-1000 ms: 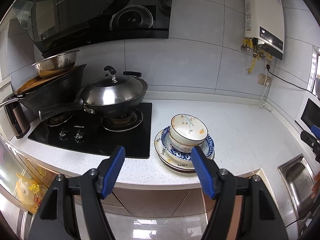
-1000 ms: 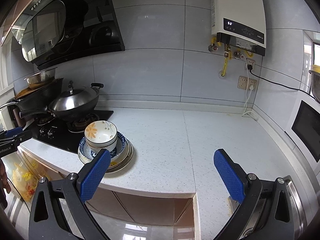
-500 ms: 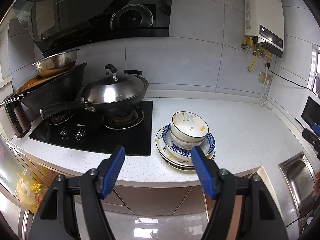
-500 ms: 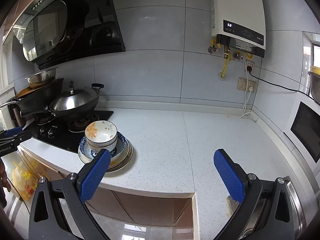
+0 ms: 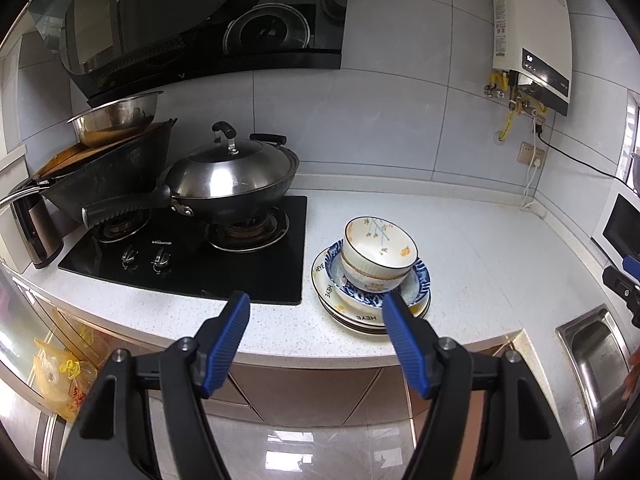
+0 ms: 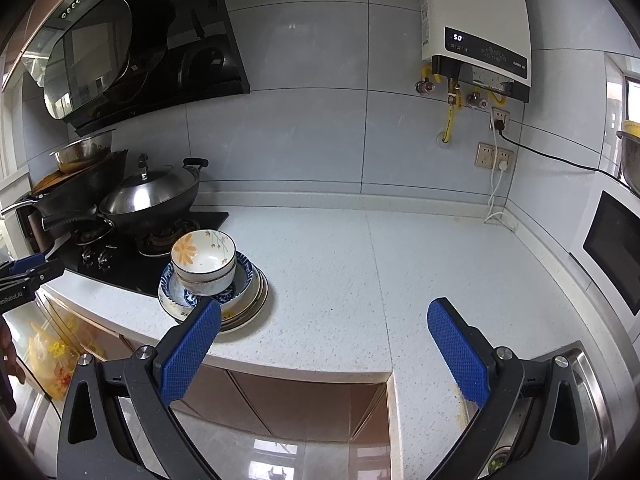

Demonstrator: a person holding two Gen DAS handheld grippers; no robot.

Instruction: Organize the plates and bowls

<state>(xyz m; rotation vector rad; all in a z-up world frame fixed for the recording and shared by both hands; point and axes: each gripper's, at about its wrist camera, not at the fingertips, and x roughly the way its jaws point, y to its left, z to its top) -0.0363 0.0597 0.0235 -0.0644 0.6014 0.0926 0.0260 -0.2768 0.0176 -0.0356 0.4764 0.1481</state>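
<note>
Just right of the black glass stove (image 5: 192,248), on the speckled white counter (image 6: 340,272), round flowered bowls (image 5: 378,254) sit stacked on maybe four plates (image 5: 360,314). Left gripper (image 5: 316,334) and right gripper (image 6: 324,338) hang spread wide, empty.

Left hand-held gripper (image 5: 316,306): has edged nearer the counter (image 5: 480,248); the stacked dishes (image 5: 372,280) sit slightly higher and larger in its view.
Right hand-held gripper (image 6: 324,316): view drifted slightly; water heater (image 6: 476,28) sits lower.
</note>
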